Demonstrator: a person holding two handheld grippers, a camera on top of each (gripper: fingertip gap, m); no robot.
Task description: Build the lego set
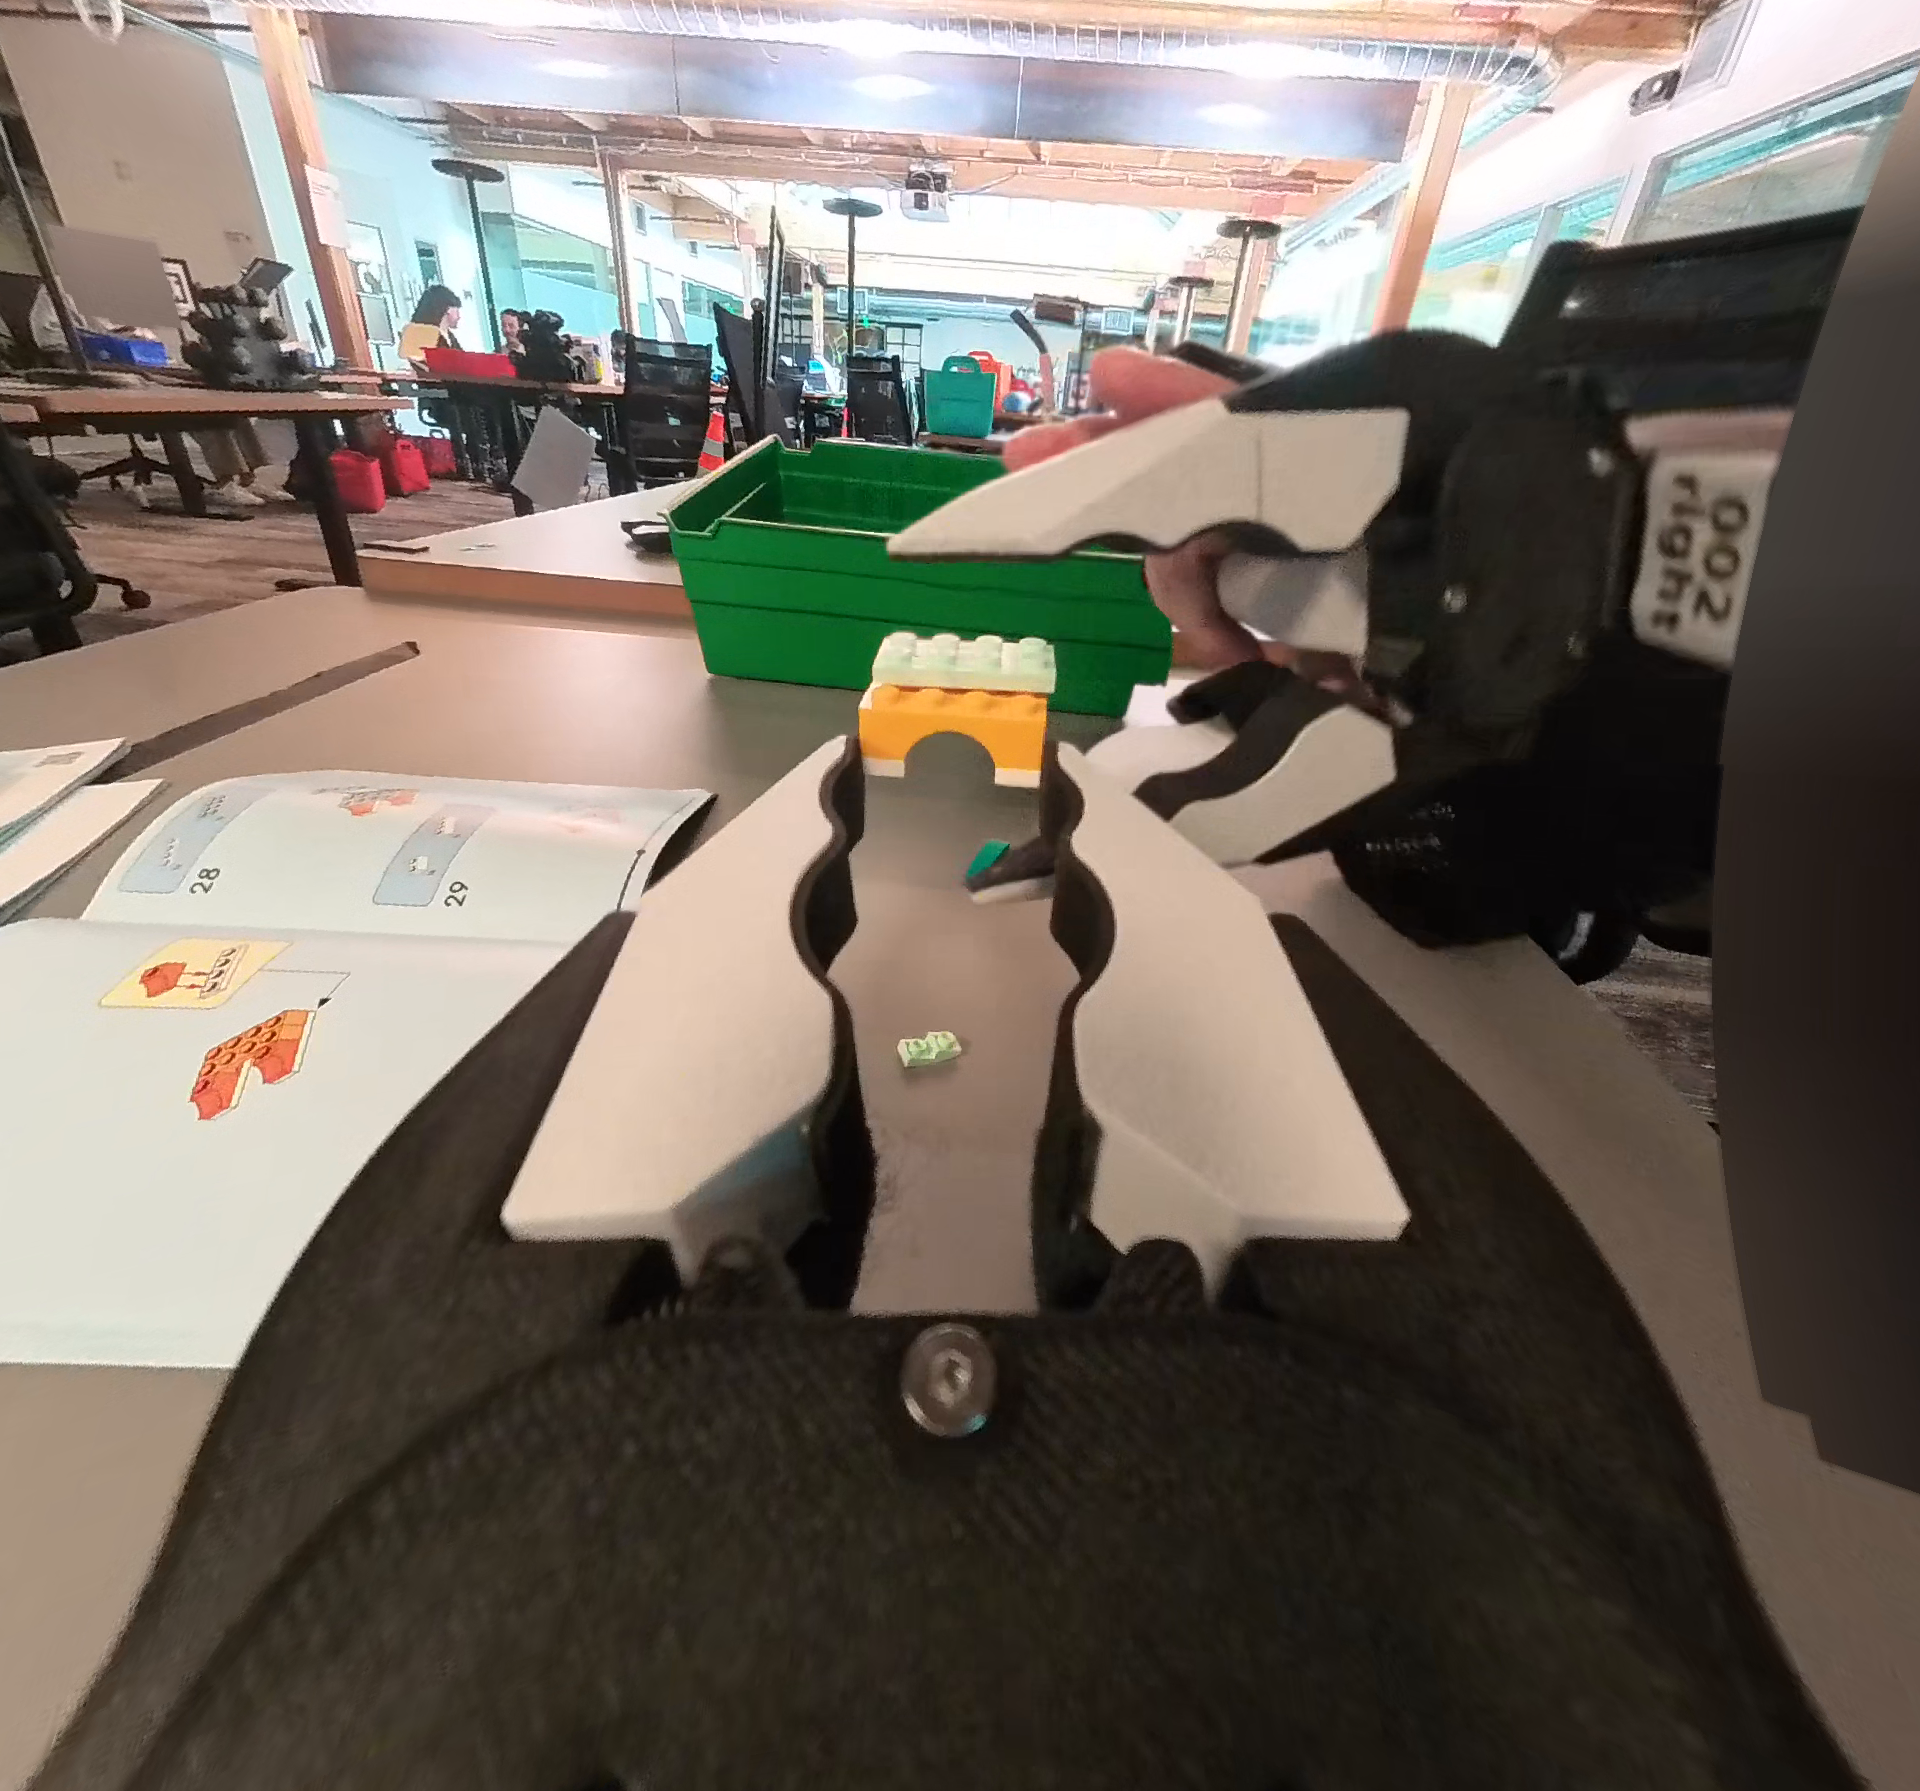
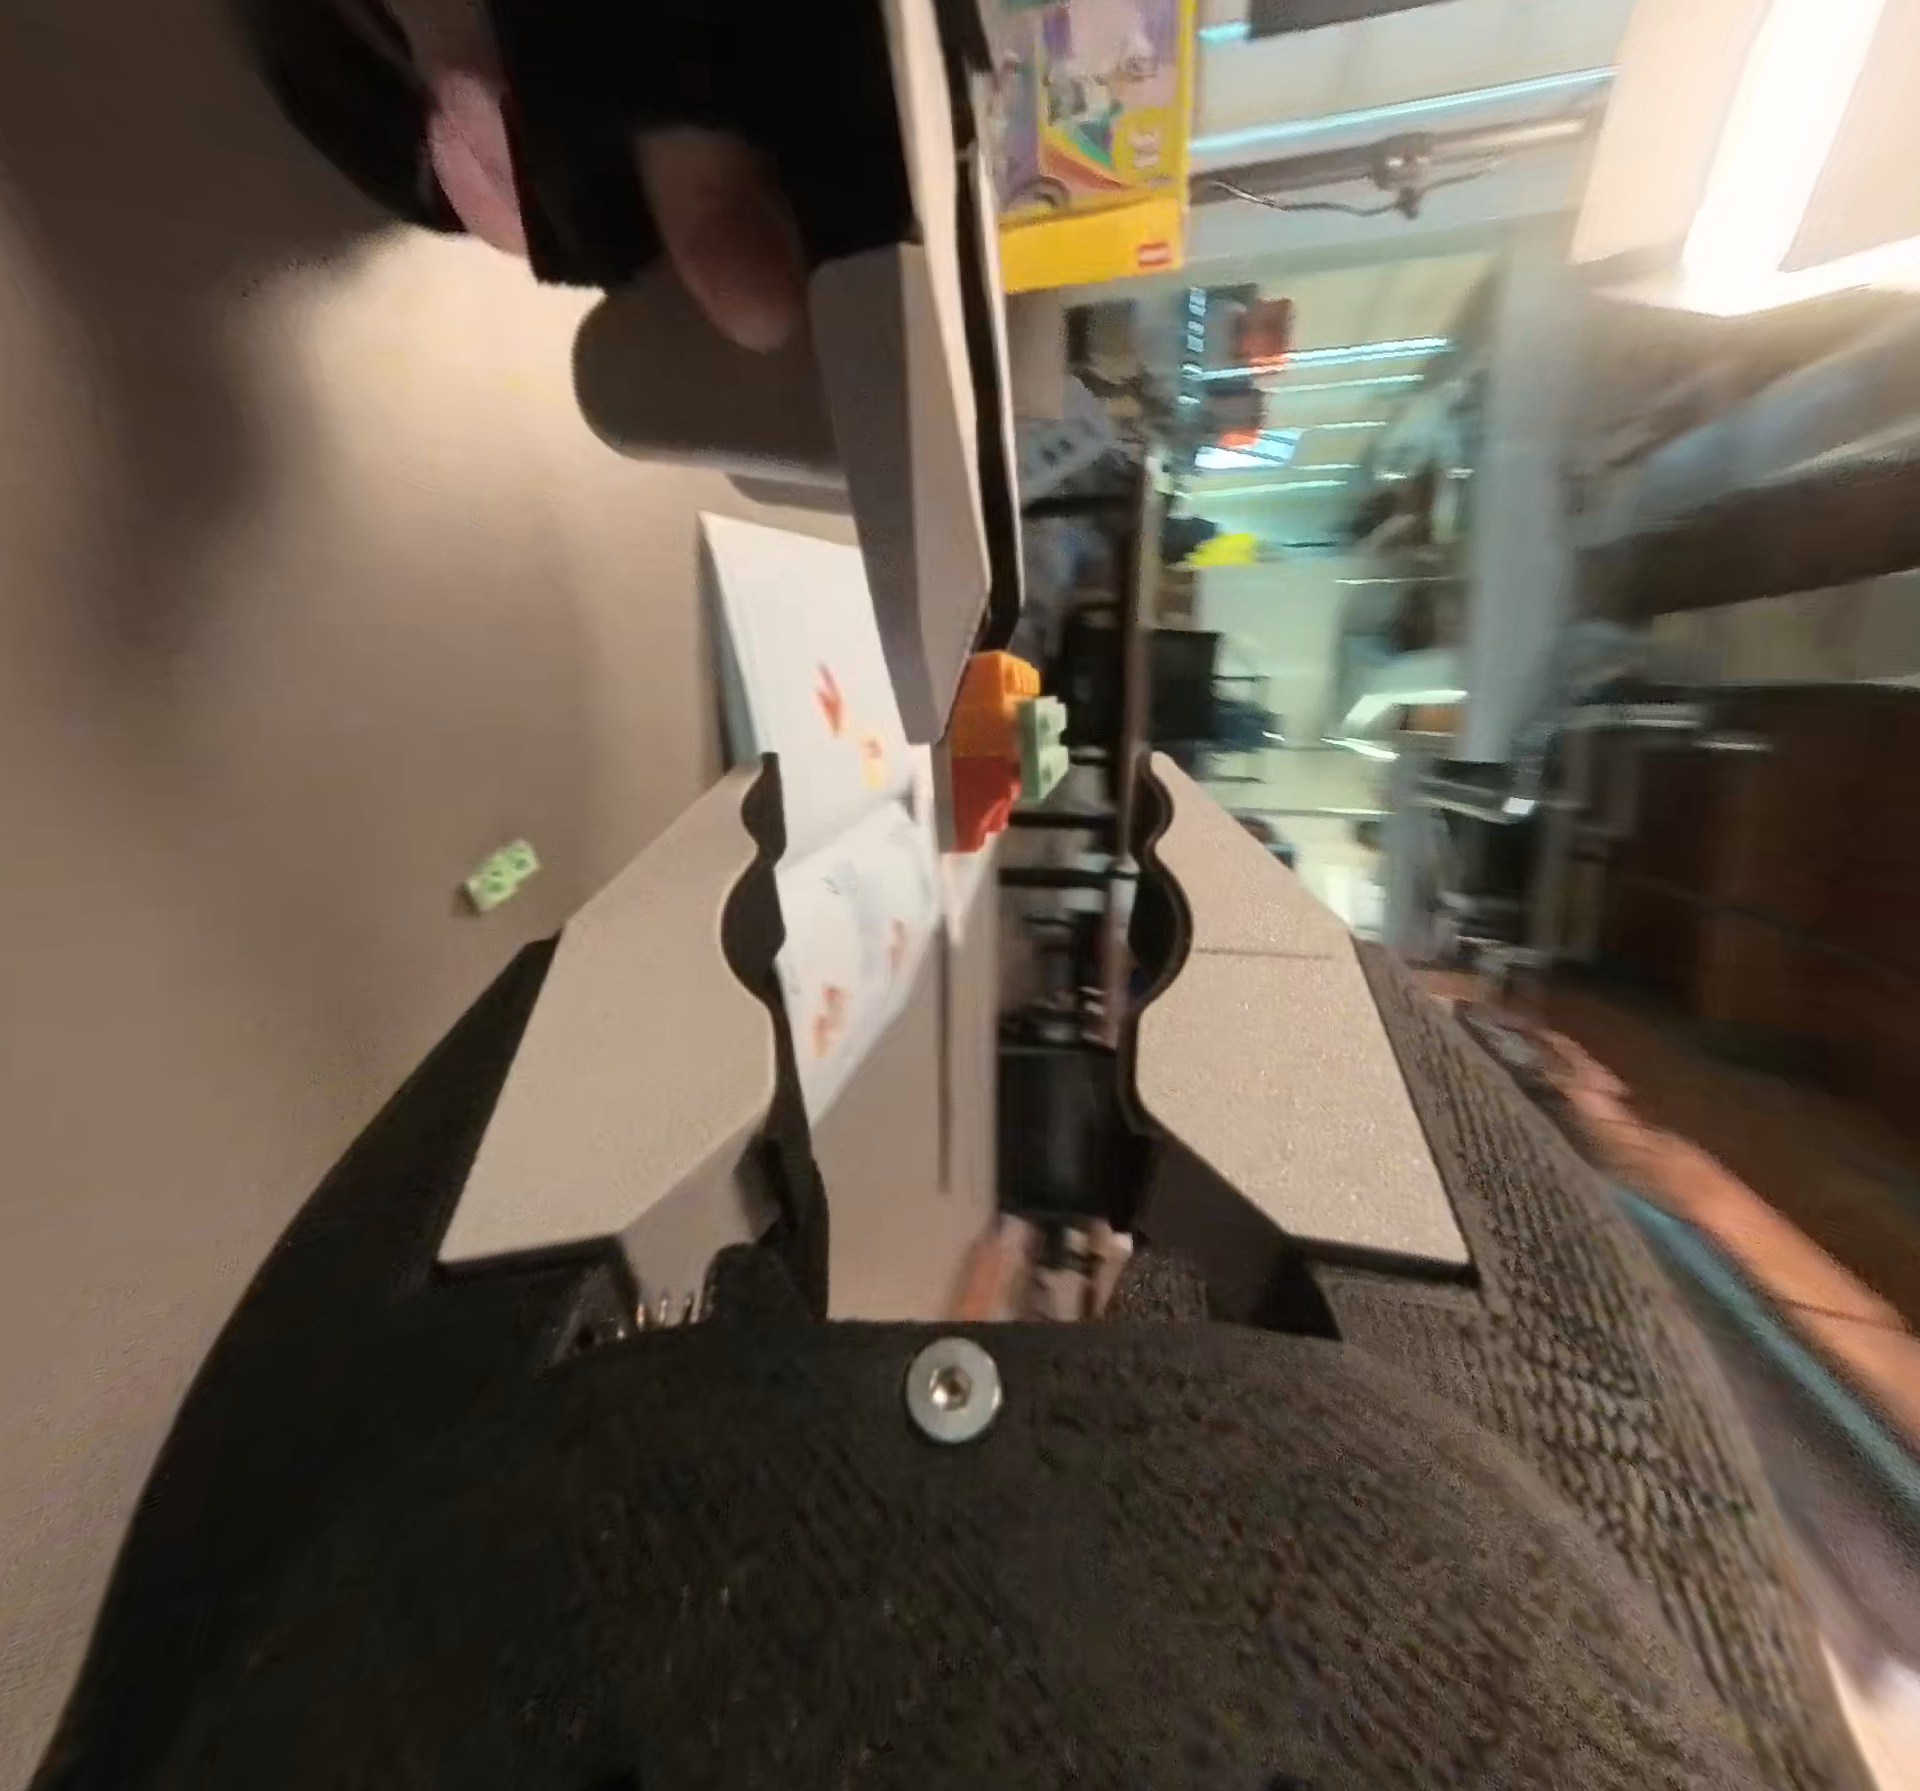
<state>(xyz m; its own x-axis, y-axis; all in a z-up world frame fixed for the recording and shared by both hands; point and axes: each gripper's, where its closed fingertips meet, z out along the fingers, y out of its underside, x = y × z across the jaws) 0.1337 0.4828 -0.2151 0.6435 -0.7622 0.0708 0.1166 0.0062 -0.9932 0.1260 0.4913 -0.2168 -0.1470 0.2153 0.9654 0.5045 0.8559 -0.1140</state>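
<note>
A small build, a mint plate (image 1: 964, 666) on an orange arch brick (image 1: 951, 718) with white feet, sits between the tips of my left gripper (image 1: 954, 762), which is shut on its sides low over the grey table (image 1: 520, 692). My right gripper (image 1: 1013, 661) is turned on its side, open wide, with one finger above the build and one to its right. In the right wrist view the right gripper (image 2: 961, 775) is open and empty, and the build (image 2: 992, 744) is just beyond its tips, held by the left gripper's finger (image 2: 914, 494).
A pale green small plate (image 1: 928, 1050) (image 2: 501, 874) and a dark green slope piece (image 1: 1000, 863) lie on the table. An open instruction booklet (image 1: 312, 1014) lies to the left. A green bin (image 1: 831, 557) stands behind the build. A yellow set box (image 2: 1091, 27) stands farther off. Left and right tips are no more than a few centimetres apart.
</note>
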